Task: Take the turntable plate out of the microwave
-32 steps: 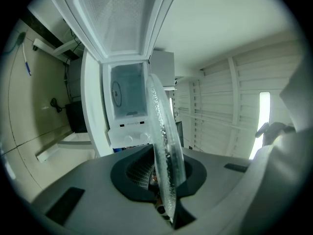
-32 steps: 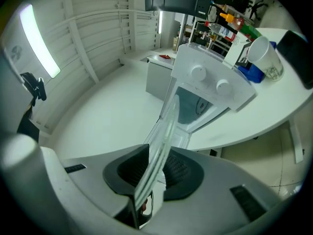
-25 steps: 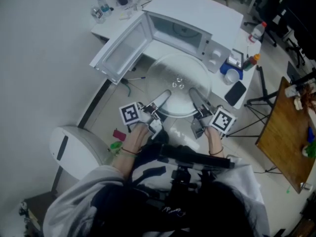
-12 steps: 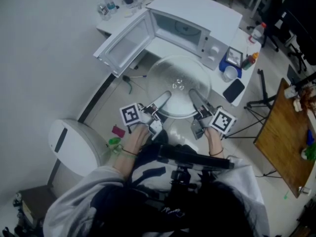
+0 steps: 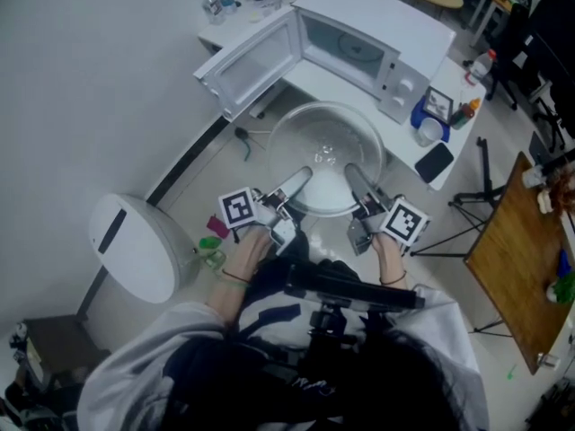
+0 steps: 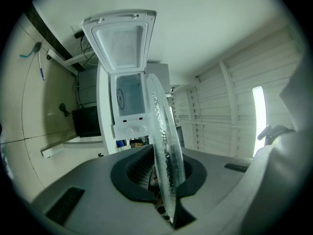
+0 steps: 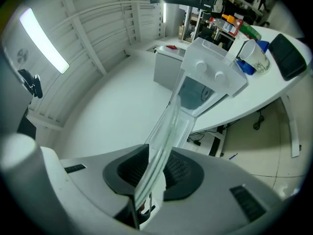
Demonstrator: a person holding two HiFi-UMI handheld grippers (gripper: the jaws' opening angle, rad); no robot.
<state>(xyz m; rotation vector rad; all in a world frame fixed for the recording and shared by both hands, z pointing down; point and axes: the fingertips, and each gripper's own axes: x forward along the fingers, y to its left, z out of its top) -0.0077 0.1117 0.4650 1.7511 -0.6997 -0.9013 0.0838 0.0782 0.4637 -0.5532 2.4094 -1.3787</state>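
While the left tongs (image 5: 299,180) and right tongs (image 5: 353,176) pinch its near rim, the plate (image 5: 325,146) juts ahead, clear of the microwave (image 5: 386,25).

No legible txt, labels or nos. anywhere.

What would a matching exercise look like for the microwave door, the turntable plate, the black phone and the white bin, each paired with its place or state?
Things:
1. microwave door
2. turntable plate
3. black phone
4. white bin

Places or states:
A. standing on the floor
B. swung open
C. lying flat on the white table
D. out of the microwave, its near rim gripped by the left gripper and the right gripper

Pairs: 1-B, 2-D, 3-C, 4-A
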